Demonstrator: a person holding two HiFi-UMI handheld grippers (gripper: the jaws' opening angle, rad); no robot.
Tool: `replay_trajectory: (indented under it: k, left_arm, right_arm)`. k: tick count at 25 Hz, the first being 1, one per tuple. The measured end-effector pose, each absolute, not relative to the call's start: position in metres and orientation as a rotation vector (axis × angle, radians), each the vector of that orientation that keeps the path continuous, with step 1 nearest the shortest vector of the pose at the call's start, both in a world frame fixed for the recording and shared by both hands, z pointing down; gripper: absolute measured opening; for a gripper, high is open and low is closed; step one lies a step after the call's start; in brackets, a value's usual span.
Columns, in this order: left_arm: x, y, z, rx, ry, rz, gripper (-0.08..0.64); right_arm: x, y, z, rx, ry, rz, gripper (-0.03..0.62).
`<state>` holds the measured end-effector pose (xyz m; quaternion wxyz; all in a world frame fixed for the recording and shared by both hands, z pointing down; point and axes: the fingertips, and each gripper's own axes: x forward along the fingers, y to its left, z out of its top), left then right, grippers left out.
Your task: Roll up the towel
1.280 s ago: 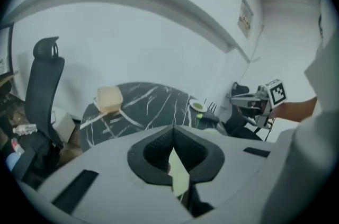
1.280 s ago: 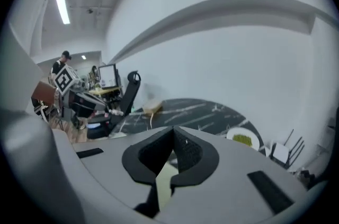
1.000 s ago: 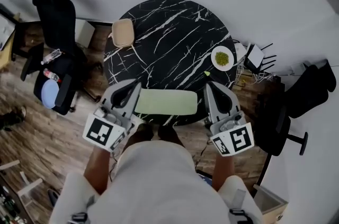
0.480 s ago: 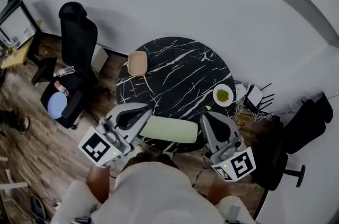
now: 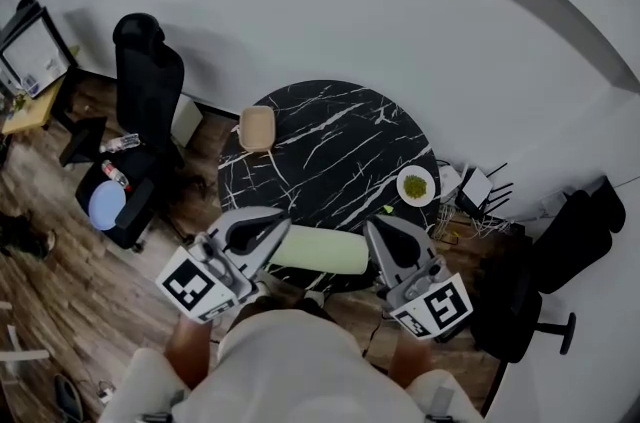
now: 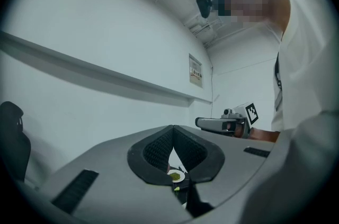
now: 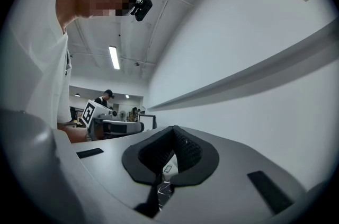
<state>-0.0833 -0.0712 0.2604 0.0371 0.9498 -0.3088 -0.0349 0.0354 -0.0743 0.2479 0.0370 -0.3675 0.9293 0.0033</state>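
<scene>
The pale green towel [image 5: 320, 251] lies as a long narrow band at the near edge of the round black marble table [image 5: 330, 141]. I cannot tell whether it is rolled or folded. My left gripper [image 5: 278, 229] hangs over the towel's left end and my right gripper [image 5: 372, 231] over its right end, both pointing level. In the left gripper view the pads [image 6: 159, 146] meet with nothing between them. The right gripper view shows the same, pads [image 7: 186, 150] together and empty. Each gripper view also catches the other gripper [image 6: 225, 123] [image 7: 111, 126].
A tan dish [image 5: 257, 127] sits at the table's far left, and a white plate [image 5: 416, 184] of green food at its right edge. Black office chairs stand to the left [image 5: 145, 86] and right [image 5: 560, 251], and a wall runs behind the table.
Both grippers have risen and now point more level. The table looks smaller and farther in the head view. The towel has stayed at the near edge.
</scene>
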Motion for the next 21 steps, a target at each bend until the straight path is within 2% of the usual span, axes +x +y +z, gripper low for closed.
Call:
replay_trajectory:
  k: [21]
  left_arm:
    - [-0.103, -0.071, 0.263, 2.857, -1.113, -0.138, 0.002]
  right_arm:
    - [0.031, -0.073, 0.243, -1.174, 2.851, 0.063, -0.005]
